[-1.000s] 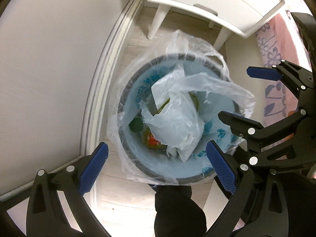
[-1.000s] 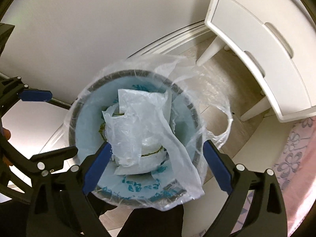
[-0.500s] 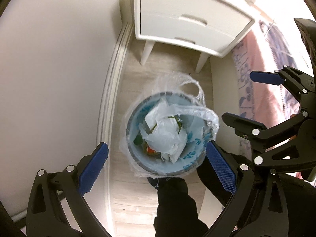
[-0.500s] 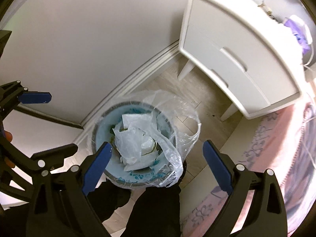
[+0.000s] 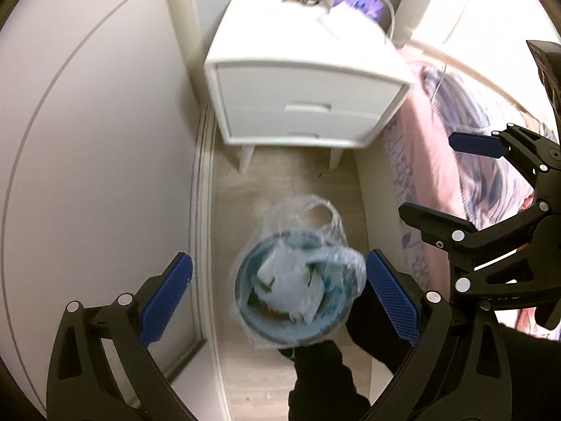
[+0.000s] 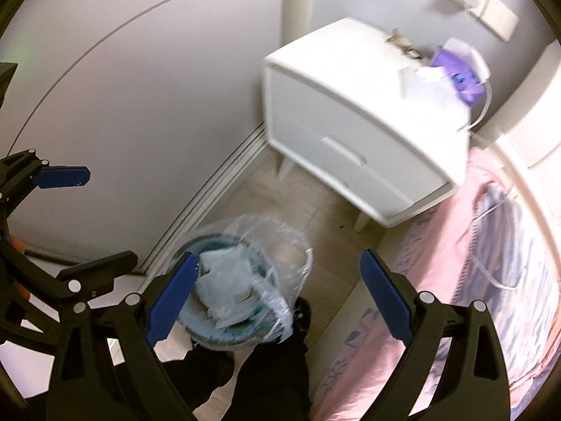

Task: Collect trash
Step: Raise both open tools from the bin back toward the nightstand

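Note:
A round grey-blue trash bin (image 5: 336, 329) (image 6: 196, 326) lined with a clear plastic bag (image 5: 305, 214) (image 6: 280, 238) stands on the floor far below both grippers. Crumpled white plastic and paper trash (image 5: 291, 287) (image 6: 228, 277) lies inside it. My left gripper (image 5: 278, 296) is open high above the bin, nothing between its blue pads. My right gripper (image 6: 278, 298) is open too, empty, also well above the bin. Each gripper shows in the other's view: the right gripper (image 5: 452, 175) at the right edge, the left gripper (image 6: 94, 217) at the left edge.
A white two-drawer nightstand (image 5: 301, 105) (image 6: 350, 133) stands beyond the bin with purple and white items (image 5: 354, 3) (image 6: 452, 70) on top. A bed with pink bedding (image 5: 438, 161) (image 6: 473, 280) runs along the right. A wall (image 5: 98, 140) is at the left. The person's dark-clothed legs (image 5: 326, 379) are beside the bin.
Both grippers have risen well away from the bin, which now looks much smaller; the nightstand top and the bed have come into view. Both stay open and empty.

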